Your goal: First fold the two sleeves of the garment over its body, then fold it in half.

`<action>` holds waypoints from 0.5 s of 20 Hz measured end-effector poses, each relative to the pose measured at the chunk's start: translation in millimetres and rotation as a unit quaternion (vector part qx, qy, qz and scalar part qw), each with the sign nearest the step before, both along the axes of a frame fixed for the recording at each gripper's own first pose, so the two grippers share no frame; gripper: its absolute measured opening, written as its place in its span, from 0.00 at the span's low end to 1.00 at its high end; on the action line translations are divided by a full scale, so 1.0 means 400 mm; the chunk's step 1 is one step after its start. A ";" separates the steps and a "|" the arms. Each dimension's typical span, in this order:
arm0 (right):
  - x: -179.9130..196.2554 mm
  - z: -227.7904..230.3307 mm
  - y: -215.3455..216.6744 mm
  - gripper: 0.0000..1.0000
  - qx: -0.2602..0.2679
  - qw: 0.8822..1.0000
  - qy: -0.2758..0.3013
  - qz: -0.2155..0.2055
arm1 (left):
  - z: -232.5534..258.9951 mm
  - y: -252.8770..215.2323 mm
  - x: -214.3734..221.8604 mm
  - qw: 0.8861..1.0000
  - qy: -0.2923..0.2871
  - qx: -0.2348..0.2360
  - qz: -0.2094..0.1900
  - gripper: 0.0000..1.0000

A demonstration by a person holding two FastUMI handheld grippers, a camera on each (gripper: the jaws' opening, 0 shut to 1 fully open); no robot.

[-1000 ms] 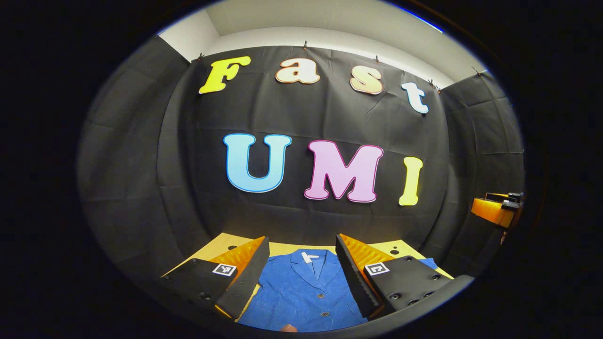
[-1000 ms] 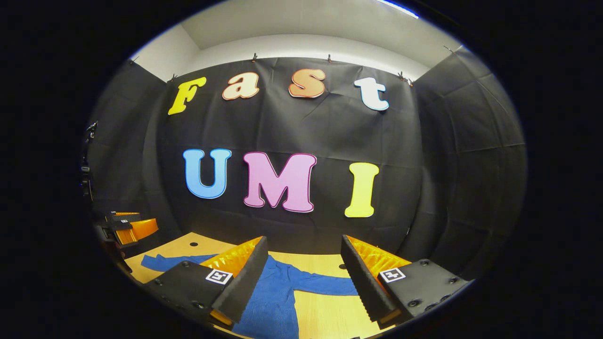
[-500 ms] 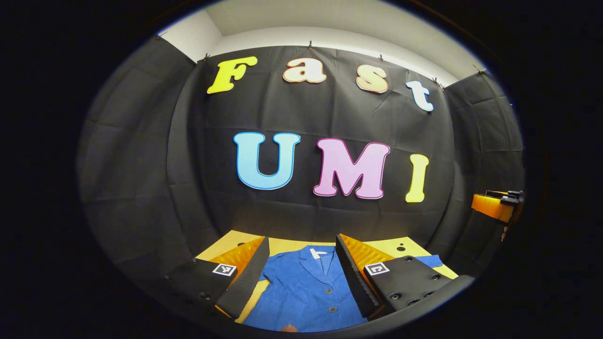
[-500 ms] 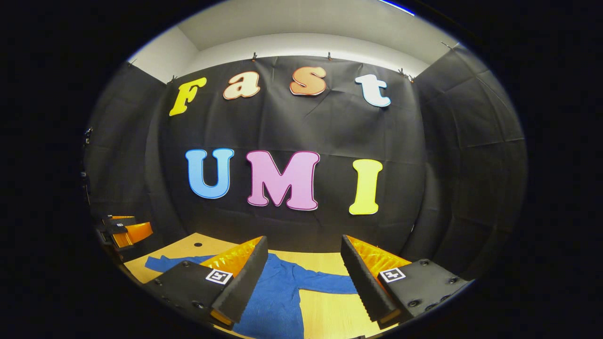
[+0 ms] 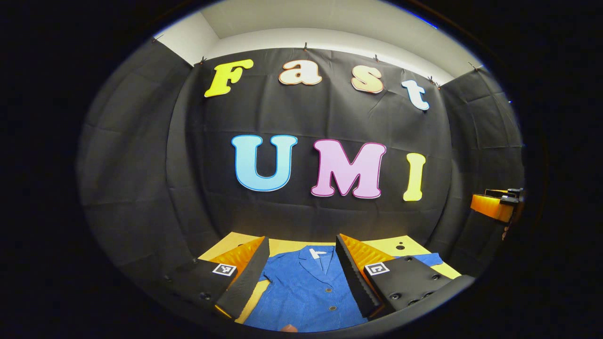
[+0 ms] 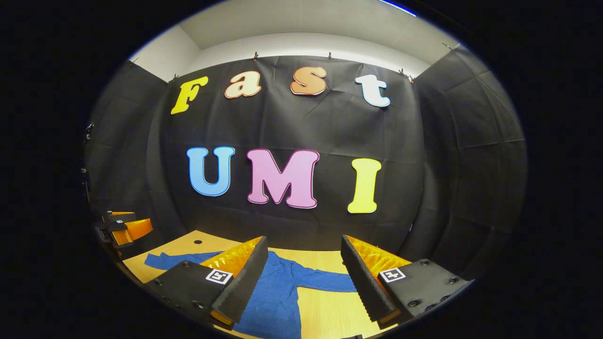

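Both grippers up and apart, shirt flat on the table, no fold begun.

Nearest the shirt, the left gripper (image 5: pixel 301 275) hangs over its buttoned front, jaws wide and empty; the shirt (image 5: pixel 306 292) lies collar away, long axis running straight ahead. The right gripper (image 6: pixel 304 278), also wide and empty, hovers above the right sleeve (image 6: pixel 325 281), which stretches sideways across the table (image 6: pixel 330 310), so by my read it's closer for that first fold. Beyond the shirt, the black wall.
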State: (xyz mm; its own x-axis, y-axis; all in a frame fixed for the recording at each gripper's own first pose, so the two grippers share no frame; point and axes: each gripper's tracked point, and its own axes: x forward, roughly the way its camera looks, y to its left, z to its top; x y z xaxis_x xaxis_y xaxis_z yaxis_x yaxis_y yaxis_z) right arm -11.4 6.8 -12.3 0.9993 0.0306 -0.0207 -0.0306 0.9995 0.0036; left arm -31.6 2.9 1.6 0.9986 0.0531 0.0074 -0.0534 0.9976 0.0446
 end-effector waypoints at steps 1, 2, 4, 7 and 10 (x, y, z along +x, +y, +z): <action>-0.002 0.000 0.000 0.92 0.003 1.000 0.001 -0.002 | -0.001 0.000 -0.004 1.000 0.000 0.002 -0.001 0.81; -0.005 -0.002 -0.003 0.92 0.005 1.000 0.002 -0.004 | 0.002 -0.001 -0.005 1.000 -0.001 0.005 -0.002 0.81; -0.008 -0.007 -0.012 0.92 0.005 1.000 0.005 -0.008 | 0.011 0.003 -0.006 1.000 -0.006 0.010 -0.001 0.80; -0.004 -0.007 -0.021 0.97 0.004 1.000 0.004 -0.014 | 0.016 0.004 -0.008 1.000 -0.010 0.008 -0.001 0.80; -0.004 -0.008 -0.025 0.92 0.006 1.000 0.004 -0.016 | 0.013 0.005 -0.009 1.000 -0.008 0.010 -0.003 0.81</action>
State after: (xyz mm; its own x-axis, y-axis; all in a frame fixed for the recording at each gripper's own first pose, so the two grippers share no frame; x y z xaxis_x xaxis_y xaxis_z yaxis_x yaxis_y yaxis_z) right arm -13.0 -3.0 -15.5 0.9996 -0.0010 -0.0293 0.0014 0.9999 0.0150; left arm -35.1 5.0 6.7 0.9986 0.0472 0.0244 -0.0486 0.9968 0.0640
